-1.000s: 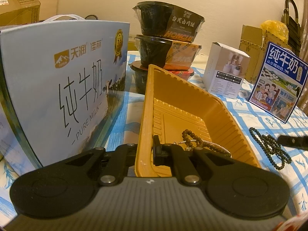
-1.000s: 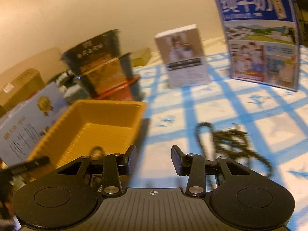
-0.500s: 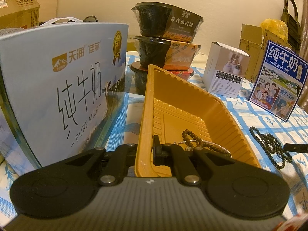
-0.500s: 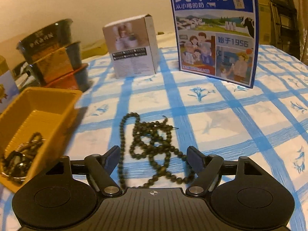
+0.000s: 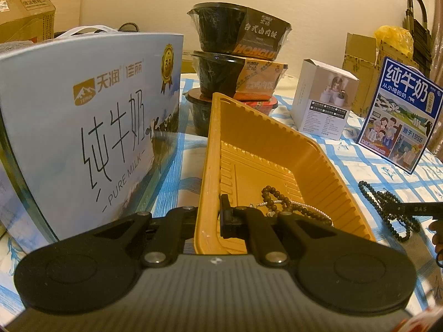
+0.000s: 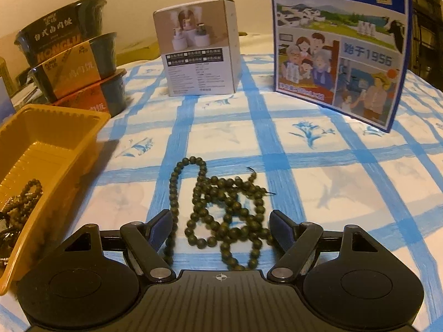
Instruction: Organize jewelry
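An orange plastic tray (image 5: 263, 149) lies on the blue-checked tablecloth. My left gripper (image 5: 213, 213) is shut on the tray's near left wall, one finger outside and one inside. Brown beads (image 5: 279, 202) and a thin silver chain (image 5: 310, 207) lie in the tray's near end. A dark green bead necklace (image 6: 227, 207) is heaped on the cloth to the right of the tray (image 6: 47, 135). My right gripper (image 6: 221, 221) is open low over it, with the heap between its fingers and neither pad pressing on it. In the left wrist view one right finger (image 5: 415, 209) reaches over the necklace (image 5: 387, 202).
A large pale blue milk carton (image 5: 83, 127) stands close along the tray's left. Three stacked black food bowls (image 5: 241, 55) sit behind the tray. A white box (image 6: 199, 55) and a blue milk box (image 6: 340, 49) stand beyond the necklace. Cardboard boxes line the back.
My right gripper swung from beside the tray rightward and down over the green necklace, and its jaws opened wider. The left gripper and the tray kept still.
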Tool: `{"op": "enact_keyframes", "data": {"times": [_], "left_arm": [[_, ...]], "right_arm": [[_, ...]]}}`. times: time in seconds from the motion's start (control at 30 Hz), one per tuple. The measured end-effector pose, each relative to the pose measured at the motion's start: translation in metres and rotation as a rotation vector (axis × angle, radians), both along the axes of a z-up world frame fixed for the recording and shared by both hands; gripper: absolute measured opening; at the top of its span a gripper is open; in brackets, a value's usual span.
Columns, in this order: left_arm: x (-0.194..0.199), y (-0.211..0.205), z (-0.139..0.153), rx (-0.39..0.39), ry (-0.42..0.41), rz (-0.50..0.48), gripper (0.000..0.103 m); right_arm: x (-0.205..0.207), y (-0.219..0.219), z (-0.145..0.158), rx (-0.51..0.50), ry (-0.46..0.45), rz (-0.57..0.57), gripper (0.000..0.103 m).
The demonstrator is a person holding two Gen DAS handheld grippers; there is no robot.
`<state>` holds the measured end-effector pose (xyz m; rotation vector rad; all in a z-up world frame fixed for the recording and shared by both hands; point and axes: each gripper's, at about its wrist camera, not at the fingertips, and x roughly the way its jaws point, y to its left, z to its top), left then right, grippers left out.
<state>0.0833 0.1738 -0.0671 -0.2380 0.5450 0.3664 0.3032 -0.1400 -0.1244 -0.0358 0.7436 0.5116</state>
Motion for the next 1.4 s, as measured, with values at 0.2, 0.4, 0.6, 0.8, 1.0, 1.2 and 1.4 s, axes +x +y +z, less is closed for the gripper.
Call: {"op": "enact_keyframes", "data": {"times": [0.2, 0.4, 0.6, 0.8, 1.0, 1.2, 1.4], "left_arm": [[0.0, 0.0, 0.0, 0.0, 0.0, 0.001, 0.006], [0.0, 0.0, 0.0, 0.0, 0.001, 0.0, 0.006], [0.0, 0.0, 0.0, 0.001, 0.001, -0.001, 0.006], [0.0, 0.0, 0.0, 0.0, 0.001, -0.001, 0.006], [0.0, 0.0, 0.0, 0.0, -0.001, -0.003, 0.006], [-0.001, 0.001, 0.0, -0.003, -0.004, -0.007, 0.006], [-0.002, 0.001, 0.001, -0.004, -0.004, -0.008, 0.006]], "right_arm": [[0.003, 0.005, -0.003, 0.012, 0.004, -0.004, 0.077], [-0.001, 0.014, -0.001, 0.039, 0.016, 0.057, 0.077], [-0.009, 0.034, -0.009, -0.1, -0.056, 0.073, 0.075], [-0.005, 0.032, -0.006, -0.136, -0.064, 0.072, 0.018], [-0.011, 0.03, -0.001, -0.16, -0.068, 0.092, 0.014], [-0.018, 0.02, 0.035, -0.129, -0.127, 0.104, 0.014], [-0.018, 0.012, 0.088, -0.114, -0.194, 0.133, 0.014]]}}
